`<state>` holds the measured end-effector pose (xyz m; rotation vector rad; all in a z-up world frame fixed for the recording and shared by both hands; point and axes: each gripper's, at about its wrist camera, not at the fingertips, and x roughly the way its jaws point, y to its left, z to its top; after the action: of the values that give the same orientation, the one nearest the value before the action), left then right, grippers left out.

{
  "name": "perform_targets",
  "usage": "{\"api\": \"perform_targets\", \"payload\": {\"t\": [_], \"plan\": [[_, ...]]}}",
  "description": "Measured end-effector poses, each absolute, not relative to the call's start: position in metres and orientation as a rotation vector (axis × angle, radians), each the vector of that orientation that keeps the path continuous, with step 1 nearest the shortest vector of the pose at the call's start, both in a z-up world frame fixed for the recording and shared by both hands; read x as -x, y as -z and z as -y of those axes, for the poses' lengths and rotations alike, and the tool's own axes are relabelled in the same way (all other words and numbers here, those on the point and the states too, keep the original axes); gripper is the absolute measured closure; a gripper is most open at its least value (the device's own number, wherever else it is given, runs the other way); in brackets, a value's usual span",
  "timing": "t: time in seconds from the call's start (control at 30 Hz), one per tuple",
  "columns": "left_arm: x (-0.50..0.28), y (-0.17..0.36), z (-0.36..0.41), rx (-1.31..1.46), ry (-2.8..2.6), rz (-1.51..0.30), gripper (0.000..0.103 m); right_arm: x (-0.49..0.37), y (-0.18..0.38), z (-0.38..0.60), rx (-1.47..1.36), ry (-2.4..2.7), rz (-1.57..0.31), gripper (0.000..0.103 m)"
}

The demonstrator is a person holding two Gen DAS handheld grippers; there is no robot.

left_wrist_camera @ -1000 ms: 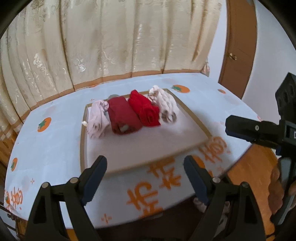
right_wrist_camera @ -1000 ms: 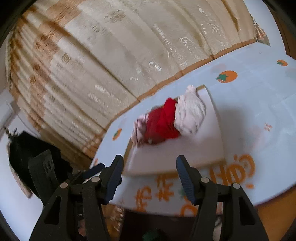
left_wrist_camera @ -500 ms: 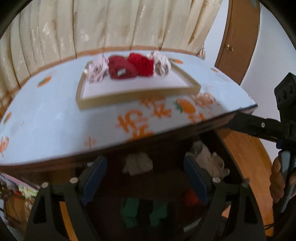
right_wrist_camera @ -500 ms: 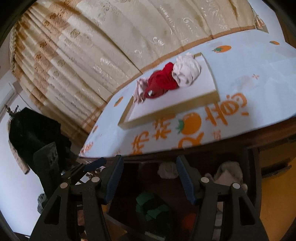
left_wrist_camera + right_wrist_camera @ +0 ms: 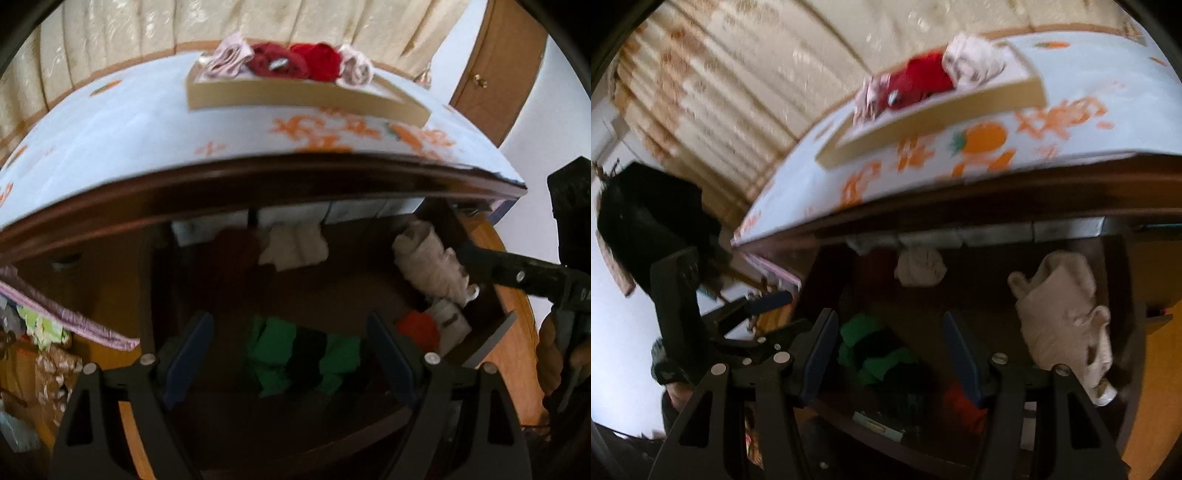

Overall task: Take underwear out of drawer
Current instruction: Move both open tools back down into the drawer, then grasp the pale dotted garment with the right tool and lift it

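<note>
An open dark wooden drawer (image 5: 373,295) (image 5: 997,295) sits under the table edge and holds rolled underwear. Green pieces (image 5: 280,350) (image 5: 871,354) lie near its front, an orange-red one (image 5: 419,328) (image 5: 960,402) to the right, beige rolls (image 5: 432,266) (image 5: 1067,317) along the right side, and a pale one (image 5: 295,247) (image 5: 919,266) at the back. My left gripper (image 5: 291,358) hangs open above the green pieces, nothing between its fingers. My right gripper (image 5: 890,354) is open too, over the same green pile. On the tabletop a tray (image 5: 295,94) (image 5: 942,110) carries pink, red and white rolls.
The table (image 5: 129,122) (image 5: 1052,125) has a light cloth with orange prints and overhangs the drawer. Cream curtains (image 5: 147,26) hang behind it; a brown door (image 5: 495,62) stands at right. A second drawer with mixed cloth (image 5: 40,332) is at left. A hand (image 5: 554,354) holds the right gripper's handle.
Both grippers have dropped from above the tabletop to below its edge. The tray has slid to the top of both views and the open drawer now fills them. Jaw widths look unchanged.
</note>
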<state>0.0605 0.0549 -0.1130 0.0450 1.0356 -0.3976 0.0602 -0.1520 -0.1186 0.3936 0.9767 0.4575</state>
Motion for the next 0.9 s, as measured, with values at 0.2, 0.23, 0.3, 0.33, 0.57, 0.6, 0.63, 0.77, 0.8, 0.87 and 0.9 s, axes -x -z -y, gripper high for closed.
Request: {"api": "perform_targets", "payload": {"t": [0.2, 0.23, 0.3, 0.33, 0.57, 0.6, 0.63, 0.77, 0.8, 0.87, 0.9], "plan": [[-0.06, 0.122, -0.072, -0.036, 0.361, -1.048, 0.016, -0.074, 0.151, 0.122, -0.314, -0.551, -1.115, 0.041], [-0.06, 0.123, -0.076, -0.027, 0.353, -1.047, 0.016, -0.077, 0.155, 0.117, -0.296, -0.558, -1.134, 0.041], [-0.062, 0.125, -0.082, -0.014, 0.342, -1.046, 0.016, -0.083, 0.161, 0.11, -0.26, -0.56, -1.166, 0.041], [-0.062, 0.127, -0.085, -0.004, 0.337, -1.047, 0.016, -0.084, 0.163, 0.108, -0.249, -0.566, -1.174, 0.041], [-0.067, 0.135, -0.099, 0.039, 0.33, -1.071, 0.016, -0.095, 0.177, 0.09, -0.157, -0.594, -1.24, 0.041], [-0.067, 0.136, -0.101, 0.045, 0.327, -1.07, 0.016, -0.096, 0.179, 0.089, -0.147, -0.593, -1.248, 0.041], [-0.068, 0.136, -0.102, 0.054, 0.326, -1.07, 0.016, -0.098, 0.18, 0.088, -0.141, -0.59, -1.253, 0.041], [-0.069, 0.139, -0.101, 0.065, 0.337, -1.088, 0.016, -0.097, 0.177, 0.093, -0.106, -0.575, -1.259, 0.041], [-0.069, 0.139, -0.099, 0.061, 0.349, -1.092, 0.016, -0.094, 0.172, 0.1, -0.092, -0.559, -1.246, 0.041], [-0.069, 0.14, -0.095, 0.04, 0.376, -1.101, 0.016, -0.088, 0.16, 0.118, -0.087, -0.507, -1.208, 0.041], [-0.07, 0.141, -0.092, 0.024, 0.382, -1.106, 0.016, -0.085, 0.154, 0.127, -0.1, -0.485, -1.187, 0.041]]}}
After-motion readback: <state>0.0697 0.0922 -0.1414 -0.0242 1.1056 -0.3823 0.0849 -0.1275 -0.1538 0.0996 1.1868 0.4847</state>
